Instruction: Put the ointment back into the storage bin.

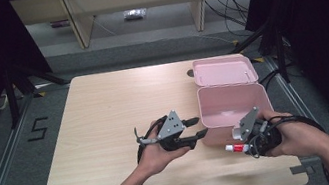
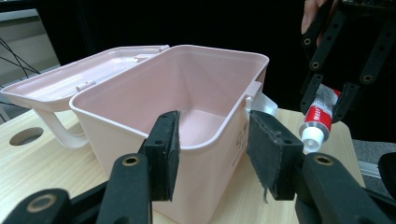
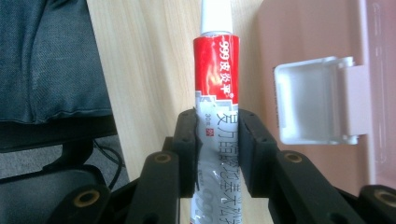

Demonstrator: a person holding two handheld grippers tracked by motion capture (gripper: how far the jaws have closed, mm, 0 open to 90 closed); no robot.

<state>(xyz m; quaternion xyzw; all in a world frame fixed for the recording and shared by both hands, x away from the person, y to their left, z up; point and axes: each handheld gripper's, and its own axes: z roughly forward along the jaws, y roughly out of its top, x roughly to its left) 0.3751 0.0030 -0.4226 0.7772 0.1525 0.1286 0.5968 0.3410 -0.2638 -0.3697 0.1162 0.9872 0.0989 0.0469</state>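
the right gripper (image 3: 217, 154) is clenched on a tube (image 3: 215, 88) to drop it in, while the left gripper (image 2: 212, 156), released, straddles the pink box (image 2: 187, 100) wall, likely to steady it.

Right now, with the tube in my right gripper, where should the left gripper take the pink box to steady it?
Grip the near front wall of the pink box at its rim, coming from the person's side. The left gripper has open jaws already astride that thin upright wall, one pad inside, one outside. Stay left of the white latch. The right gripper holds the ointment tube beside it.
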